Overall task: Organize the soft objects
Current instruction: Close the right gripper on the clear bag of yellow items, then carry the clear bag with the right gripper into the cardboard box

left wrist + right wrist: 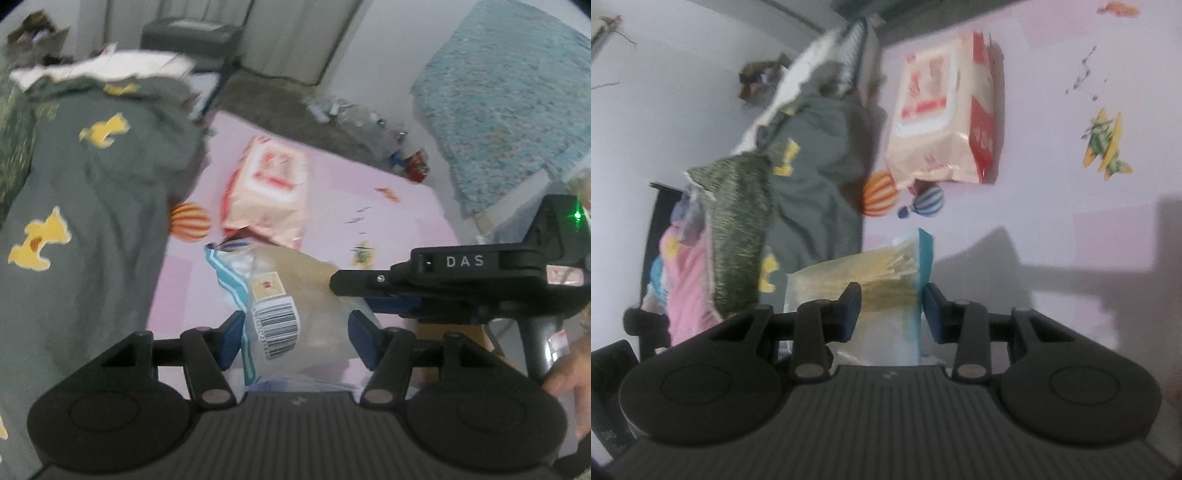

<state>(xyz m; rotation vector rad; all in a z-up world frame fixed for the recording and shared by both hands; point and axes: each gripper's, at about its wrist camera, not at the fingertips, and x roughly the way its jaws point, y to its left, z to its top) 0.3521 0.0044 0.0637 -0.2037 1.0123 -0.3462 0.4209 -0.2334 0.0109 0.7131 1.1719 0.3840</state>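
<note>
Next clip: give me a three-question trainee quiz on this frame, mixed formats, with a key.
1. True or false: the clear bag with the barcode sits between the fingers of both the left gripper and the right gripper.
2. Multiple choice: what lies just beyond the bag on the pink mat? A) a glass jar B) a pink-and-red wipes pack C) a shoe
3. Fill in: the grey garment beside the mat carries ______ coloured prints.

Key: 1 true; 2 B; 3 yellow.
</note>
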